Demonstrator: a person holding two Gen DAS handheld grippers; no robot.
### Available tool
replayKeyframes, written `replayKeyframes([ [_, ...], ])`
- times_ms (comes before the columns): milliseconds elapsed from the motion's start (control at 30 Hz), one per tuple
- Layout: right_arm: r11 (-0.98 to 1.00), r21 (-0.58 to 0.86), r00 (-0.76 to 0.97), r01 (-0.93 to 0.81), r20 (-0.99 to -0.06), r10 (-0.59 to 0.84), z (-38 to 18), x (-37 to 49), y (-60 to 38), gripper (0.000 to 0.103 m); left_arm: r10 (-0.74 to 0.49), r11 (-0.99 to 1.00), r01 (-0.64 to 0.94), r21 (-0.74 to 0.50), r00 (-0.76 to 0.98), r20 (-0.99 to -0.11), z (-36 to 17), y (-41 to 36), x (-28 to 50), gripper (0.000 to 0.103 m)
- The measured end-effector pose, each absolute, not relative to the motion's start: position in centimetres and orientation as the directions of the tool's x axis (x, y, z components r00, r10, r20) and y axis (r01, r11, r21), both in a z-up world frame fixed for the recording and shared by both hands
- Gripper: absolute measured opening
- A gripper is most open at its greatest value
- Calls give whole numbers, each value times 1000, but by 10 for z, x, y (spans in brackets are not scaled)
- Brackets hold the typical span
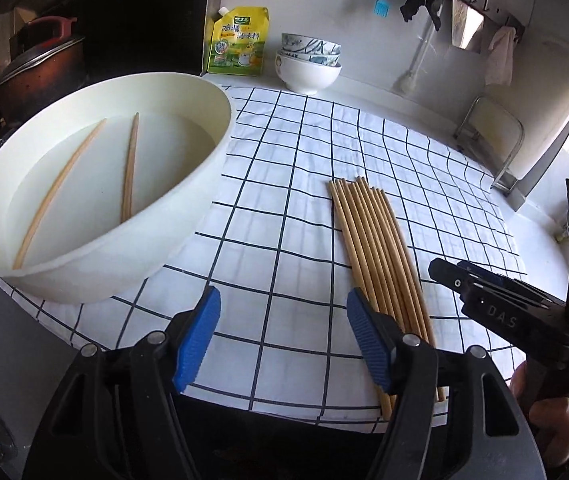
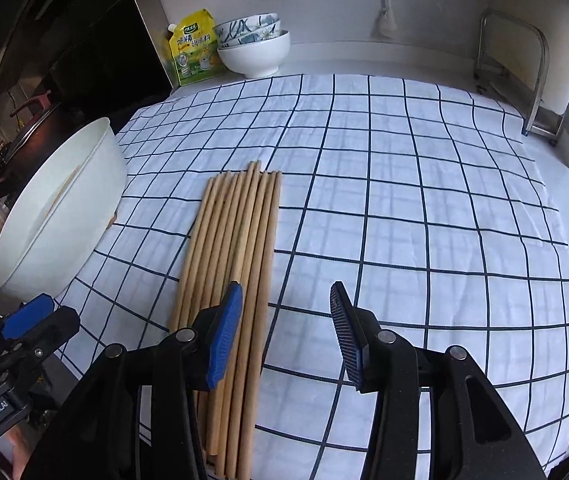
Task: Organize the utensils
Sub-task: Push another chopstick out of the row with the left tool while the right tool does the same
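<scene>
Through my left wrist camera I am looking over my left gripper (image 1: 280,340), whose jaws are standing wide apart and holding nothing, hovering above the checked cloth (image 1: 284,208) that is covering the table. To the left, the white basin (image 1: 188,208) is sitting on the cloth with water in it and two loose chopsticks (image 1: 96,184) lying inside, apart from each other. The row of chopsticks (image 1: 376,248) is lying flat on the cloth, passing just beside my right-hand pad, and the other gripper is showing at the right edge. Through my right wrist camera I am seeing my right gripper (image 2: 286,336), jaws likewise spread and empty, with the same row (image 2: 240,240) running under its left pad and the basin well to the left. I am judging these sticks as light, stiff and thin, and the wet pair as slippery; I would be pinching one across its middle so it is not swinging, and closing gently so it is not rolling out.
</scene>
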State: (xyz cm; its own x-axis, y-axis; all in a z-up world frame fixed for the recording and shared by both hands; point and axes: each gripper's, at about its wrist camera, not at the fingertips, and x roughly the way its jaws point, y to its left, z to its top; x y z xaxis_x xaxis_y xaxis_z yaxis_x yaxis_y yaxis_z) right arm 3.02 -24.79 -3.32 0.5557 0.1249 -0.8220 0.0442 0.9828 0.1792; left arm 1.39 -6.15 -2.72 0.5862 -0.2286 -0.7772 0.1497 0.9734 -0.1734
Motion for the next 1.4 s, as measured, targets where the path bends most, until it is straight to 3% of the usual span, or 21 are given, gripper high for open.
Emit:
replayKeyframes([
  [967,998,55,479,-25,-876,60,-52,29,-239,48,-204,979,137,-152,565,-800,-43,-79,18,68],
  [1400,998,36,496,58,-868,3,-54,27,-262,48,-191,979,164,-119,556,-809,-57,-99,21,75],
])
